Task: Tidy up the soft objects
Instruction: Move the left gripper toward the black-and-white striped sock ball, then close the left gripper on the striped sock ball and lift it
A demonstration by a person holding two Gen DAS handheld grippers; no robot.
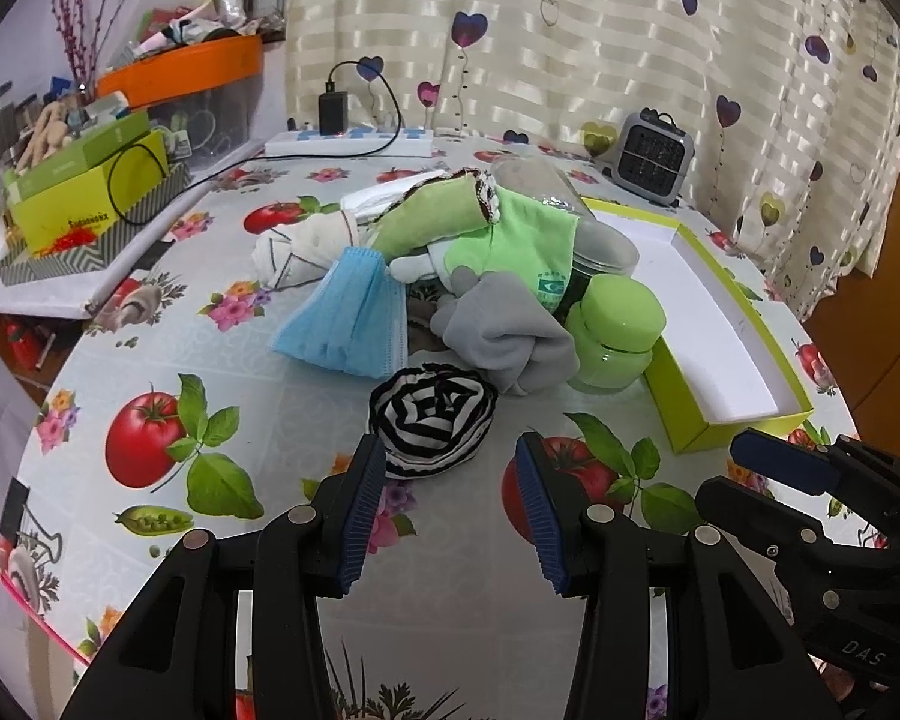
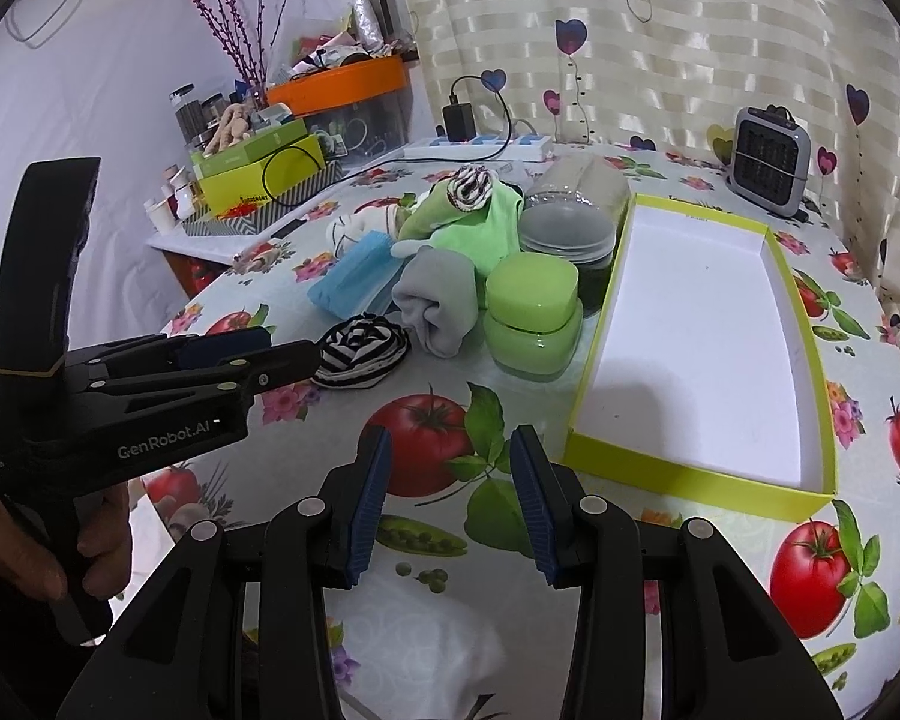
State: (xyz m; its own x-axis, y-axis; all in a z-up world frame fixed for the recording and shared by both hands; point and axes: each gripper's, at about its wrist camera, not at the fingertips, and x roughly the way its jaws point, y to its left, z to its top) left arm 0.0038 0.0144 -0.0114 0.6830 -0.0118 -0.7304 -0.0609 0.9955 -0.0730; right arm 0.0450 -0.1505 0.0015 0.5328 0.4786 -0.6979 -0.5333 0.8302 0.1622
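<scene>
A pile of soft things lies mid-table: a rolled black-and-white striped cloth (image 1: 432,420) (image 2: 363,355), a grey sock (image 1: 501,336) (image 2: 435,300), blue face masks (image 1: 348,318) (image 2: 354,279), a green glove (image 1: 510,246) and a white cloth (image 1: 306,249). An open yellow-green box (image 1: 744,426) (image 2: 699,489) with a white inside stands to the right. My left gripper (image 1: 450,468) is open, just in front of the striped cloth; it shows from the side in the right wrist view (image 2: 282,354). My right gripper (image 2: 447,462) is open and empty over the tablecloth, near the box's front corner.
A green jar (image 1: 615,330) (image 2: 531,324) and a clear lidded container (image 2: 564,234) stand between the pile and the box. A small grey heater (image 2: 768,159), a power strip with charger (image 1: 348,141) and stacked boxes (image 1: 90,204) line the back and left.
</scene>
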